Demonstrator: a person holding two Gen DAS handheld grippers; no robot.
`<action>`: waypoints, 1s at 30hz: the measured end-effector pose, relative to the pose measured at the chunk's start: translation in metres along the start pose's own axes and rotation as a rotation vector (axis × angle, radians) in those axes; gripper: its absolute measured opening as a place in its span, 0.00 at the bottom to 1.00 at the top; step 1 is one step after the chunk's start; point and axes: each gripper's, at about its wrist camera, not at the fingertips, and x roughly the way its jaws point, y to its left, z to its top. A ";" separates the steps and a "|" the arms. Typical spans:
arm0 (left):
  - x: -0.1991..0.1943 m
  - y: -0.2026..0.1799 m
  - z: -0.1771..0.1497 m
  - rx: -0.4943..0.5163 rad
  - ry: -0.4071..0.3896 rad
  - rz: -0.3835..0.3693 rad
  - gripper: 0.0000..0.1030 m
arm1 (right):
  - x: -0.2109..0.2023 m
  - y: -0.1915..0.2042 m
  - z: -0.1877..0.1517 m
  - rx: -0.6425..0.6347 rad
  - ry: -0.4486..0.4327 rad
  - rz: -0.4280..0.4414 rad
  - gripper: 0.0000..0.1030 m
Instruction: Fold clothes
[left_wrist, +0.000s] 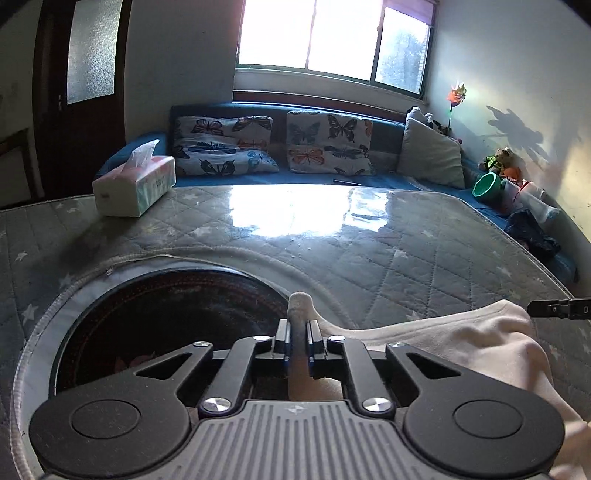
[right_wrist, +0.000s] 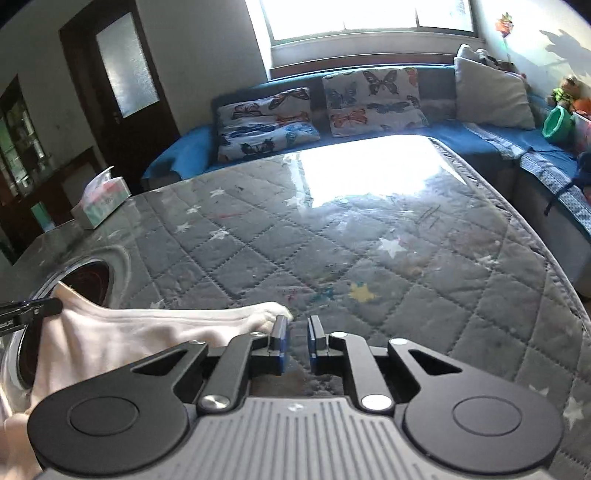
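A pale cream garment (left_wrist: 480, 347) hangs between my two grippers above the quilted grey table (left_wrist: 388, 258). My left gripper (left_wrist: 298, 332) is shut on one bunched corner of it, over a round dark opening (left_wrist: 166, 317) in the table cover. In the right wrist view the garment (right_wrist: 110, 339) stretches from the left gripper's tip (right_wrist: 33, 312) to just left of my right gripper (right_wrist: 297, 332). The right jaws stand slightly apart with nothing between them; the cloth's corner (right_wrist: 273, 310) lies against the outside of the left finger.
A tissue box (left_wrist: 135, 186) stands at the table's far left (right_wrist: 99, 201). Behind the table is a blue sofa (left_wrist: 295, 181) with butterfly cushions (left_wrist: 328, 142), a grey cushion (left_wrist: 432, 157), a green pot (left_wrist: 487, 186) and toys at the right. A dark door (left_wrist: 81, 92) is at left.
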 end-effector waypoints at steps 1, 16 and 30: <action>0.000 0.001 0.000 -0.004 0.004 0.000 0.23 | -0.002 0.002 0.000 -0.014 -0.001 0.018 0.26; 0.032 -0.004 -0.007 0.054 0.097 0.024 0.04 | 0.030 0.017 0.011 -0.034 0.082 0.077 0.07; 0.055 0.013 0.017 0.067 0.067 0.114 0.09 | 0.061 0.044 0.036 -0.184 0.018 0.009 0.13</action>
